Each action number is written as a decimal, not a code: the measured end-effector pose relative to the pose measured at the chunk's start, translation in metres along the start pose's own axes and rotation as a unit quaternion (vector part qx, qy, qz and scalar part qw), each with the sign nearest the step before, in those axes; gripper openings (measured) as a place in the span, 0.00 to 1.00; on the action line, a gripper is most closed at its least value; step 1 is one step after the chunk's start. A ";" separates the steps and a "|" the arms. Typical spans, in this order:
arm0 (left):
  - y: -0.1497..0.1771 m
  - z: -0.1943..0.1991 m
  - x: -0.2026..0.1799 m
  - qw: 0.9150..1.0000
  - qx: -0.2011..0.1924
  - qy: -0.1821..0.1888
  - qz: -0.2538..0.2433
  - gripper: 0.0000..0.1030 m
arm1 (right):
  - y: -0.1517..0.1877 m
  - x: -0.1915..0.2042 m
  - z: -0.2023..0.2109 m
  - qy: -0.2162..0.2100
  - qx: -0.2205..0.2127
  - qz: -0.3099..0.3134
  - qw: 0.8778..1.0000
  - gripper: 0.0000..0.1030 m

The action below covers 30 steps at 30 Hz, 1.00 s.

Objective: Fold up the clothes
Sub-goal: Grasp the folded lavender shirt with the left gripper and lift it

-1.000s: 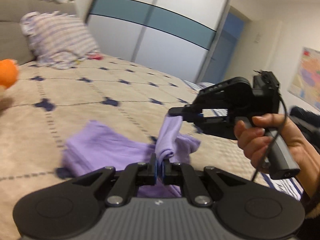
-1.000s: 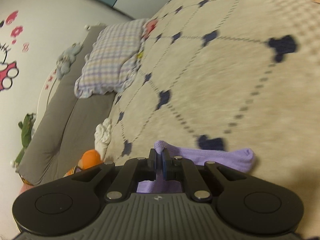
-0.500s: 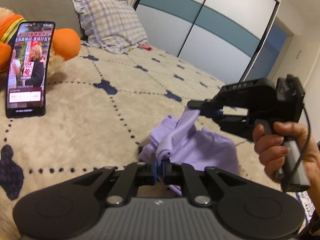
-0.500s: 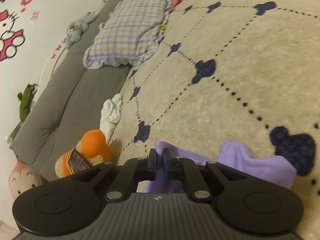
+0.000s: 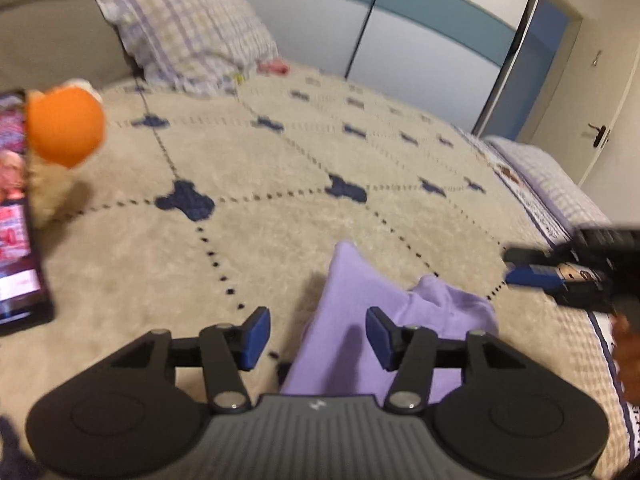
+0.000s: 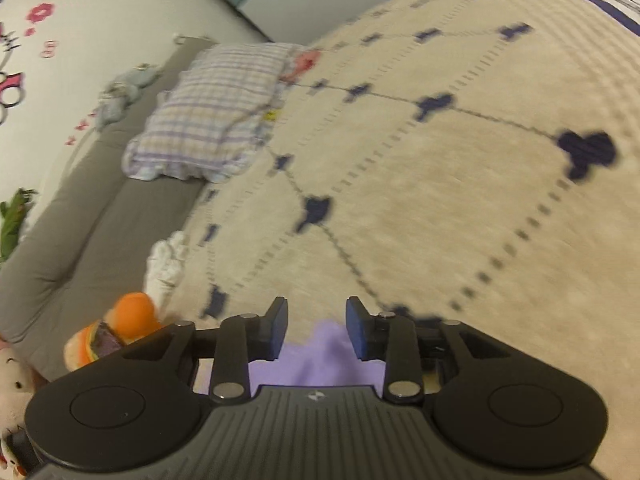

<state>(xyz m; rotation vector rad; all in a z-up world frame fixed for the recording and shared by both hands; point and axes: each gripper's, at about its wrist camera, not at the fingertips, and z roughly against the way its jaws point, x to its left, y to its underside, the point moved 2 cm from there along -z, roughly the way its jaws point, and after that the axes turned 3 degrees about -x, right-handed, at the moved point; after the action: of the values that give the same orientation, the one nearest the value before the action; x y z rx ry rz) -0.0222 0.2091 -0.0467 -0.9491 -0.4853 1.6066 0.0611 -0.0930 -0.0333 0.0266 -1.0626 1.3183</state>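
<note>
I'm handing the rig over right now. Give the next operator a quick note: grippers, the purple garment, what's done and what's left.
Left gripper: jaws opening, pads clear of the purple garment lying below.
Right gripper: jaws opening, nothing pinched; the cloth lies under it.
Garment: bunched on the beige bedspread, one corner poking up, not flat.
Done: the cloth is set down and let go.
Left: probably smooth it, check the fold, fold again if needed.
</note>
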 end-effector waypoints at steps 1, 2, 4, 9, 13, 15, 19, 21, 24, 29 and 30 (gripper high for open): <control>-0.003 -0.007 0.001 1.000 0.010 0.005 0.006 0.51 | 0.004 -0.004 0.000 0.008 0.004 -0.001 1.000 0.35; -0.005 -0.014 0.002 1.000 0.018 0.012 0.014 0.51 | 0.008 -0.008 0.000 0.017 0.009 -0.001 1.000 0.35; -0.008 -0.024 0.004 0.999 0.029 0.027 0.026 0.49 | 0.017 -0.011 -0.006 0.025 0.022 0.001 0.999 0.36; -0.005 -0.038 0.008 0.998 0.018 -0.048 0.023 0.25 | 0.036 -0.009 -0.021 0.043 0.033 0.038 0.998 0.36; 0.001 -0.037 0.014 0.997 0.009 -0.080 0.001 0.29 | 0.044 -0.003 -0.030 0.106 0.012 0.106 0.989 0.34; -0.003 -0.025 0.010 0.998 -0.017 -0.067 -0.007 0.33 | 0.045 0.006 -0.027 0.107 -0.006 0.133 0.985 0.35; -0.009 -0.001 -0.013 0.994 -0.082 -0.006 -0.069 0.37 | 0.051 0.035 -0.019 0.086 -0.062 0.221 0.970 0.35; -0.007 -0.003 -0.023 0.992 -0.083 0.032 -0.089 0.37 | 0.054 0.045 -0.022 0.060 -0.070 0.242 0.966 0.35; 0.005 -0.022 -0.033 0.992 -0.051 0.042 -0.109 0.37 | 0.061 0.049 -0.037 0.053 -0.051 0.253 0.965 0.35; 0.024 -0.045 -0.006 0.998 -0.033 0.023 -0.052 0.61 | 0.070 0.032 -0.050 0.084 -0.026 0.266 0.960 0.35; 0.024 -0.044 -0.001 0.998 -0.036 0.028 -0.038 0.61 | 0.070 0.033 -0.049 0.087 -0.025 0.267 0.959 0.35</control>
<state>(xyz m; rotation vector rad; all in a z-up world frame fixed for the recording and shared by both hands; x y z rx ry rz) -0.0024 0.1936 -0.0902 -1.0160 -0.5379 1.4983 0.0322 -0.0186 -0.0767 -0.4353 -0.9845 1.7389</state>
